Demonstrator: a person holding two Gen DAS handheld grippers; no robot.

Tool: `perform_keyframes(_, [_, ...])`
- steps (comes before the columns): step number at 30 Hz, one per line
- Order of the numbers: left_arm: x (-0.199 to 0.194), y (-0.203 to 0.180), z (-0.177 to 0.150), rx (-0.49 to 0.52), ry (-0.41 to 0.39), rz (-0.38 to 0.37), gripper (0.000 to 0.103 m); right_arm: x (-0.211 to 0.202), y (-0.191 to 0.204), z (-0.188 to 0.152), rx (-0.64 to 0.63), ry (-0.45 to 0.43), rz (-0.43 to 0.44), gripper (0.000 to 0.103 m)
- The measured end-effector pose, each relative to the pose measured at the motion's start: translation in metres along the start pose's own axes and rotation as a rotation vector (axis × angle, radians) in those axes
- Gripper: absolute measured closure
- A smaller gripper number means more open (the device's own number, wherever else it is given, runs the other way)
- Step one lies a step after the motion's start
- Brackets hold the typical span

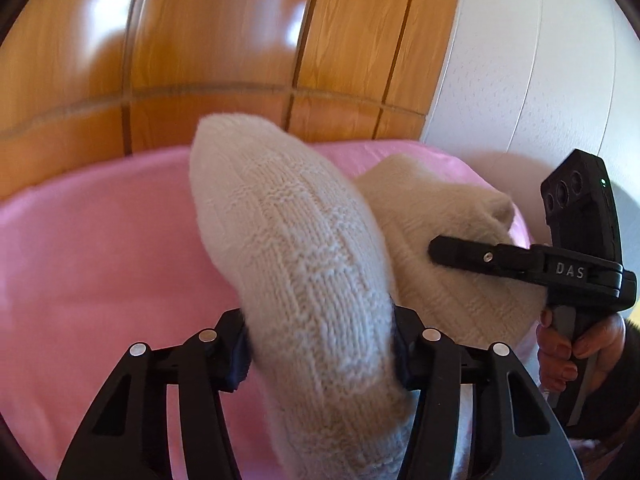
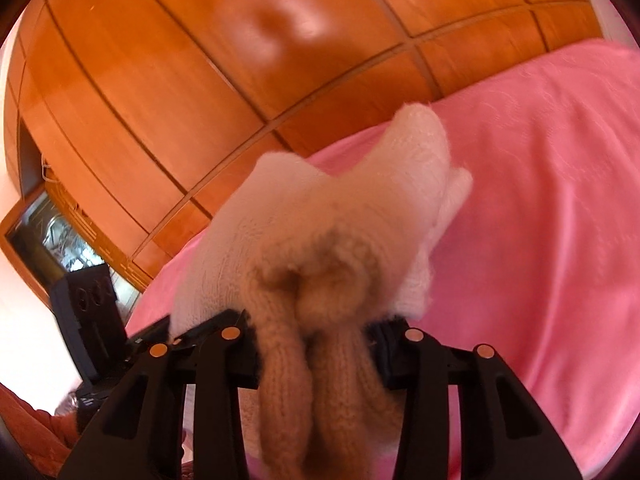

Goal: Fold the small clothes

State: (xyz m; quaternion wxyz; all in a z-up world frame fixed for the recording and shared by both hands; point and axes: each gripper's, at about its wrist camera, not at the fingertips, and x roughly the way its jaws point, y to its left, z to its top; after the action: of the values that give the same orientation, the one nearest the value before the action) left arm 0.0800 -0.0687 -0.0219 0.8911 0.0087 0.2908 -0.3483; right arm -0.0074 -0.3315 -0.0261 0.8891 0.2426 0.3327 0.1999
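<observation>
- Your left gripper (image 1: 320,344) is clamped on a cream cable-knit wool sock (image 1: 292,248); the sock arches up from between the jaws and its toe hangs above the pink fleece blanket (image 1: 100,264).
- Your right gripper (image 2: 316,340) is pinched on the bunched cuff end of a knitted cream garment (image 2: 320,240), apparently the same sock; I cannot tell for certain.
- In the left wrist view, the right gripper's black fingers (image 1: 472,256) press against the cream knit beside the arched part, and your right hand (image 1: 568,356) grips its handle.
- The knit is raised off the blanket at both held points.
- Glossy orange wood panelling (image 1: 224,40) stands behind the blanket, with a white wall (image 1: 532,80) to its right.
</observation>
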Motion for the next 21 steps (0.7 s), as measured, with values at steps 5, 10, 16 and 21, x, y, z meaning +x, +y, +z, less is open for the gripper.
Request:
perform_keyframes(5, [0.005,0.012,0.027,0.064,-0.059,0.051,0.05,0.017,0.006,0.02,-0.024,-0.024,0.027,0.066])
perform_keyframes(10, [0.032,0.022,0.057,0.098,-0.119,0.09,0.049,0.04,0.01,0.056,-0.074,-0.07,0.012,0.066])
perform_keyframes(16, [0.092,0.033,0.105,0.113,-0.169,0.122,0.049,0.071,-0.001,0.106,-0.153,-0.138,-0.08,0.066])
perform_keyframes(21, [0.155,0.043,0.12,0.128,-0.159,0.175,0.049,0.096,-0.029,0.137,-0.156,-0.197,-0.143,0.066])
